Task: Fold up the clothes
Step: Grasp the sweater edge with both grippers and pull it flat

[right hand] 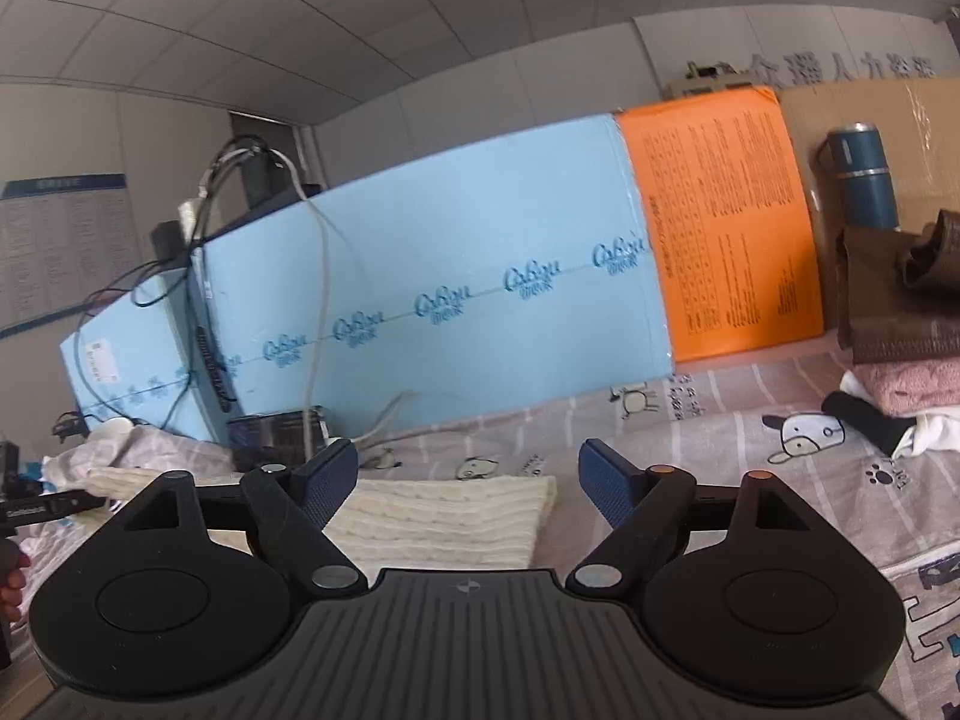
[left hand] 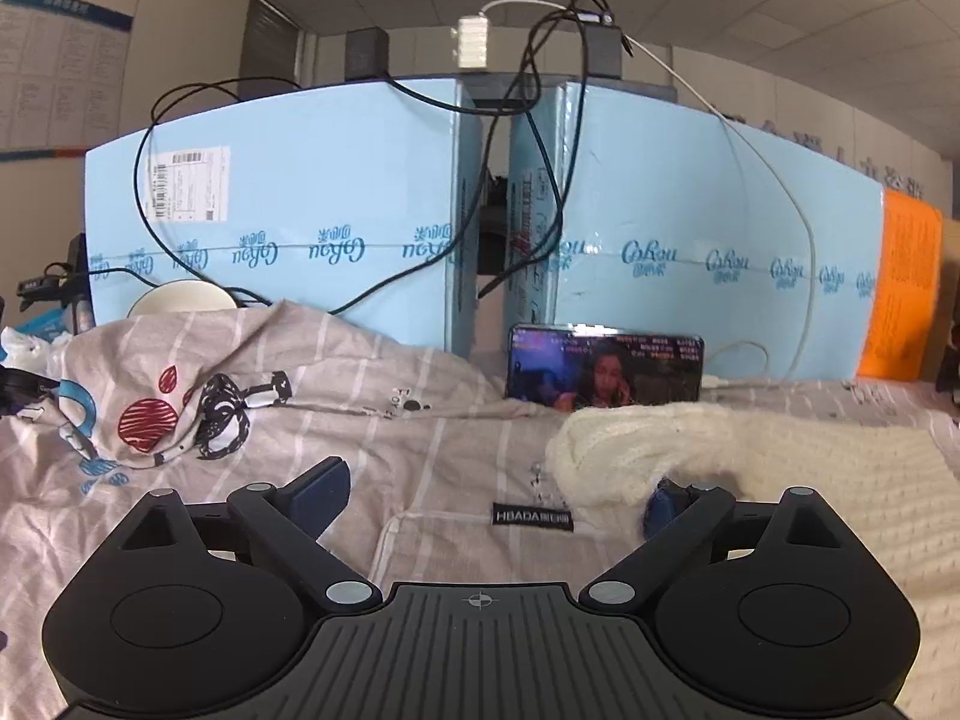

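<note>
A cream knitted sweater (left hand: pixel 750 468) lies on the striped printed bedsheet (left hand: pixel 420 438), at the right of the left wrist view. My left gripper (left hand: pixel 489 495) is open, low over the sheet; its right finger sits under or against the sweater's left edge and is partly hidden by it. In the right wrist view the sweater (right hand: pixel 444 516) lies flat just ahead of my right gripper (right hand: pixel 474 480), which is open and empty, its left finger over the sweater's near part.
Light blue cartons (left hand: pixel 288 204) with cables stand along the back. A phone (left hand: pixel 606 372) with a lit screen leans against them. An orange sheet (right hand: pixel 720 222), a blue flask (right hand: pixel 861 177) and a stack of folded brown and pink clothes (right hand: pixel 906 324) are at the right.
</note>
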The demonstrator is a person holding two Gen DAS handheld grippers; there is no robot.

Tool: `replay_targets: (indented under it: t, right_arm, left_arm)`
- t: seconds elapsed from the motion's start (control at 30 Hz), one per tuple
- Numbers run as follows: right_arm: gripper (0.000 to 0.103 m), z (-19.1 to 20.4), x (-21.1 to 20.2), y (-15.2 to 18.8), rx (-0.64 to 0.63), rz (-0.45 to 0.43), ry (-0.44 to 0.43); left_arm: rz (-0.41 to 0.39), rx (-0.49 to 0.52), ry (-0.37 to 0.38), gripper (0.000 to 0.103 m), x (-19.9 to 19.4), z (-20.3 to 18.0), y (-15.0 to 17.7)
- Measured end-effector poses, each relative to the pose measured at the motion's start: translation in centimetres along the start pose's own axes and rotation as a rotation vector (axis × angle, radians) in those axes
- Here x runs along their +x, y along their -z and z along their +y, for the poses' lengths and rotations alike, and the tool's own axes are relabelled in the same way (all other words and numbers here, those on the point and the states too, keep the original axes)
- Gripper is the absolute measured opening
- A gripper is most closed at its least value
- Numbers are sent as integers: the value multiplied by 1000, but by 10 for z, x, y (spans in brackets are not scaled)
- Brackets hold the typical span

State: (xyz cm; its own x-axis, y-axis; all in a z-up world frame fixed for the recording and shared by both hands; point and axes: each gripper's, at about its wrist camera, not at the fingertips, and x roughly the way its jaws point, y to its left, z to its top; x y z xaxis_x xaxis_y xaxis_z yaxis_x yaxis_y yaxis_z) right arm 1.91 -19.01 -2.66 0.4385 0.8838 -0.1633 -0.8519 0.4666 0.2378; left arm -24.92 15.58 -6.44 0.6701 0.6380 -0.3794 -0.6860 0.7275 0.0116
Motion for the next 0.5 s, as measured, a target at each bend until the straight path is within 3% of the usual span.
replay_targets:
  t: [0.1, 0.3, 0.4, 0.5]
  right_arm:
    - [87, 26, -37, 11, -140, 31, -141]
    - [87, 73, -83, 53, -366, 219, -402]
    - [87, 94, -86, 72, -445, 286, -421]
    - [87, 98, -84, 80, -439, 306, -424]
  left_arm:
    - [45, 62, 10, 96, -16, 4, 16]
    - [-21, 167, 46, 96, -56, -10, 19]
    - [-29, 41, 160, 96, -57, 4, -2]
    - [-29, -100, 286, 98, -59, 19, -11]
